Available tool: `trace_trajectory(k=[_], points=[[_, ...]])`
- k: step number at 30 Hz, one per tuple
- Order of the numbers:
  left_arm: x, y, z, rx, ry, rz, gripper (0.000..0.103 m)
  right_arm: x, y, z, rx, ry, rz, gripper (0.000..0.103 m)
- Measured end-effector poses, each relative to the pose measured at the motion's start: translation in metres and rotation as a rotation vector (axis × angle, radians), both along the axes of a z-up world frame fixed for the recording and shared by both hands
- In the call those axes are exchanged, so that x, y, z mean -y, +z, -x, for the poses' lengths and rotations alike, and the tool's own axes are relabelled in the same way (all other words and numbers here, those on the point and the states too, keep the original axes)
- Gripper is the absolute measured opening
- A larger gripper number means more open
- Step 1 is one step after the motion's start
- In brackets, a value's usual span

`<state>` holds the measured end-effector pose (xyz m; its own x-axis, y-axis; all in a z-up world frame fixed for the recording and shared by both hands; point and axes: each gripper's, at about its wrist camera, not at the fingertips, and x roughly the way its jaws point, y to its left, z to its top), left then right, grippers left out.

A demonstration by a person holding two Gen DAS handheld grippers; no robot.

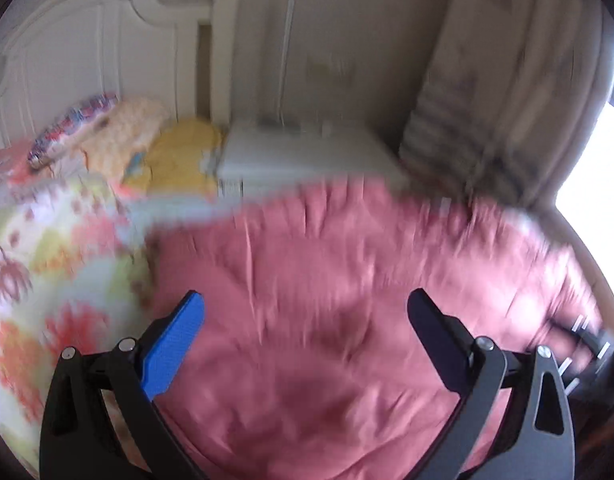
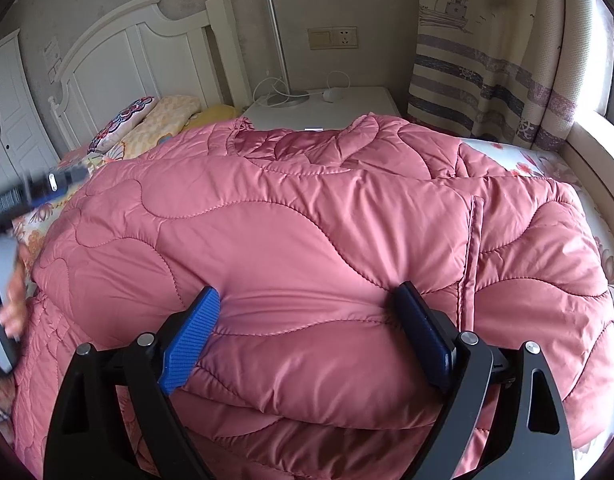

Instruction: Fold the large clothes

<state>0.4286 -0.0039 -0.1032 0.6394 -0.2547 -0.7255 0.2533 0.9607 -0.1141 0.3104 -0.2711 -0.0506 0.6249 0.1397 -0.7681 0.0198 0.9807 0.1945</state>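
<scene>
A large pink quilted jacket (image 2: 307, 216) lies spread across the bed, partly folded over itself, with its collar toward the headboard. My right gripper (image 2: 307, 300) is open, its fingers pressing down on a puffed fold of the jacket near the front placket. My left gripper (image 1: 305, 306) is open and empty above the jacket (image 1: 347, 300); that view is blurred by motion. The left gripper also shows at the left edge of the right wrist view (image 2: 11, 200), beside the jacket's left side.
A floral bedsheet (image 1: 47, 260) covers the bed. Pillows (image 2: 147, 120) lie by the white headboard (image 2: 127, 48). A white nightstand (image 2: 327, 104) with a lamp (image 2: 281, 40) stands behind. A striped curtain (image 2: 487, 60) and a window (image 2: 611, 40) are at the right.
</scene>
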Motion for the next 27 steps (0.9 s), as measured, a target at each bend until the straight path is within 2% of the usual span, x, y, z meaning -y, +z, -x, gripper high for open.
trace_trajectory(k=[2,4,6,8,10,13,14,15,19,21,25,27], points=[[0.001,-0.018,-0.002,-0.048,-0.003,-0.034,0.101,0.000,0.000,0.000,0.000,0.001,0.001,0.086],[-0.001,-0.007,0.005,-0.036,0.009,-0.024,0.101,0.000,0.000,0.000,-0.001,-0.002,0.005,0.086],[-0.008,0.009,0.020,-0.028,0.014,0.040,0.101,0.000,0.000,0.000,-0.001,-0.004,0.005,0.086],[-0.011,0.021,0.045,0.004,0.023,0.065,0.101,0.001,0.000,0.000,-0.001,-0.005,0.003,0.086],[-0.007,0.020,0.064,0.015,0.010,0.036,0.101,0.001,0.000,0.000,-0.001,-0.005,0.005,0.086],[0.007,-0.010,0.073,-0.026,-0.018,-0.085,0.101,0.001,0.000,0.000,-0.001,-0.005,0.006,0.086],[0.009,-0.019,0.073,-0.015,-0.025,-0.107,0.101,0.001,0.000,0.001,-0.001,-0.004,0.007,0.086],[0.011,-0.021,0.075,0.010,-0.025,-0.116,0.101,0.001,0.000,0.001,-0.001,-0.004,0.011,0.086],[0.013,-0.024,0.073,0.015,-0.020,-0.124,0.101,0.000,0.002,0.002,0.002,-0.008,0.017,0.086],[0.012,-0.024,0.075,0.019,-0.018,-0.122,0.101,-0.001,0.010,0.007,0.005,-0.045,0.052,0.086],[0.013,-0.025,0.074,0.021,-0.014,-0.132,0.101,0.003,0.033,0.022,0.088,-0.145,0.071,0.086],[0.014,-0.025,0.075,0.020,-0.014,-0.135,0.101,0.004,0.023,0.016,0.048,-0.152,0.118,0.086]])
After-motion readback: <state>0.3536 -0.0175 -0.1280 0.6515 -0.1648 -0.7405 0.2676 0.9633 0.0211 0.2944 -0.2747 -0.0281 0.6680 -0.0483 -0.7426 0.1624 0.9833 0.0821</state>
